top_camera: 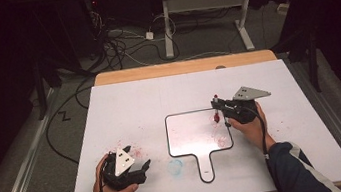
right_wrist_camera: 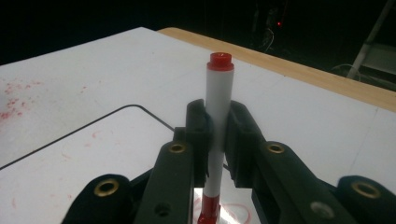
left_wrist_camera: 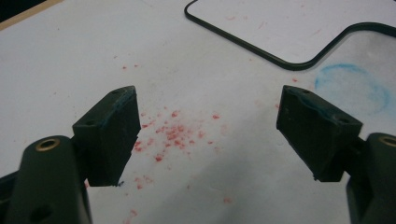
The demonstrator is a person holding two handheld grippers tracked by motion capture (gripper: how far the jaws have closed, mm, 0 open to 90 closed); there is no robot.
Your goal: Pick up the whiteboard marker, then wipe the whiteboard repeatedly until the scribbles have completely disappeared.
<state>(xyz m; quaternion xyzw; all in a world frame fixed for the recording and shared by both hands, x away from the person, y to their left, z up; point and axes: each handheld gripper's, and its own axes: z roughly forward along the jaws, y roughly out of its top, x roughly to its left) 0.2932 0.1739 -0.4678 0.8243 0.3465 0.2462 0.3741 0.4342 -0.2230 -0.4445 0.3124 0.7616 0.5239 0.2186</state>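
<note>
High view: your right hand-held gripper (top_camera: 218, 111) is clamped on a red marker (top_camera: 216, 109), held upright w/ tip down over the right part of the small whiteboard (top_camera: 182, 124). Right gripper view has the marker (right_wrist_camera: 218, 116) pinched between both pads, and a faint red loop on the board under the tip. So drawing looks underway or just done; can't tell if the tip touches. Your left hand-held gripper (top_camera: 136, 169) rests near the table's (top_camera: 134, 101) front-left, jaws wide apart, holding nothing. Left gripper view: red specks (left_wrist_camera: 170, 133) on the white table top, plus a smudged blue ring (left_wrist_camera: 352, 86) by the board's handle. Room is dark; cables on the floor, another desk frame behind.
</note>
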